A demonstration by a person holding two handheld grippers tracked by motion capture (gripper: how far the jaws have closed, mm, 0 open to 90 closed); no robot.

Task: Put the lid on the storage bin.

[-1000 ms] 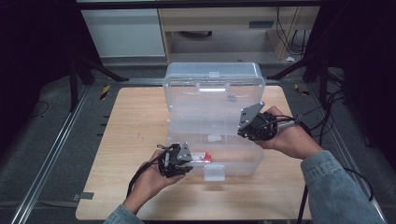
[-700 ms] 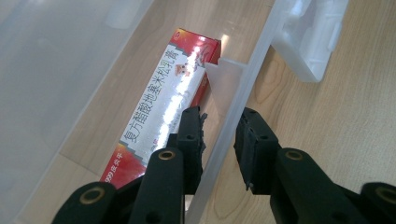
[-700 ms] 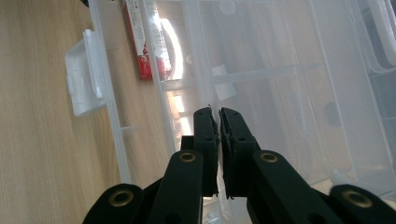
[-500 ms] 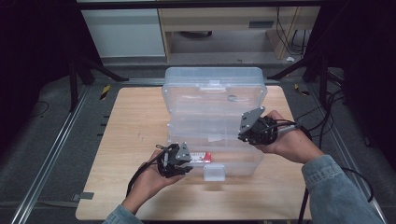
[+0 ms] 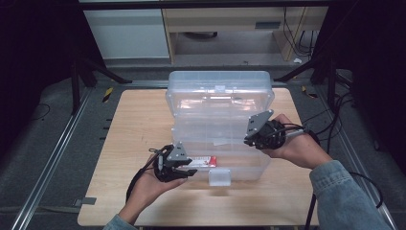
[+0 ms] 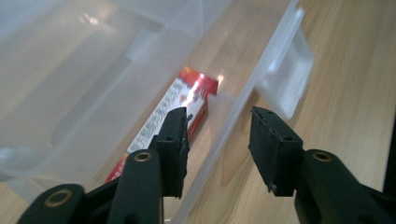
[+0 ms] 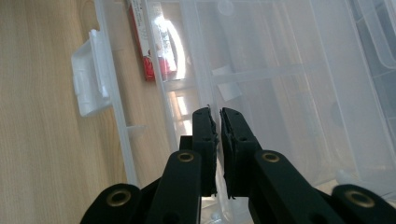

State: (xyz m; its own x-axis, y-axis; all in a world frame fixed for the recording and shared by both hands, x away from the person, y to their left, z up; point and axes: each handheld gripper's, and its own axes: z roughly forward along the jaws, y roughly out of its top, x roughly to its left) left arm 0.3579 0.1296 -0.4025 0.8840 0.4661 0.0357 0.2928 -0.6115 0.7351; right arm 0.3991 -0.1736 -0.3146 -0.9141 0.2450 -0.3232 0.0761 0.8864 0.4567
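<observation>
Straddling the front wall of the clear plastic box (image 5: 220,143) with left gripper (image 6: 219,135) released; red packet (image 6: 180,109) lying inside, just ahead. Right gripper (image 7: 218,122) clenched, empty, over the box. Packet probably light, slippery; best pinched across its narrow width.

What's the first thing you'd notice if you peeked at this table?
A big clear plastic box sits open in the middle of the wooden table, its lid standing up at the back. Inside, near the front wall, lies a red-and-white packet. The left gripper is open beside that front edge; the right gripper, nearly shut, is at the box's right side.
</observation>
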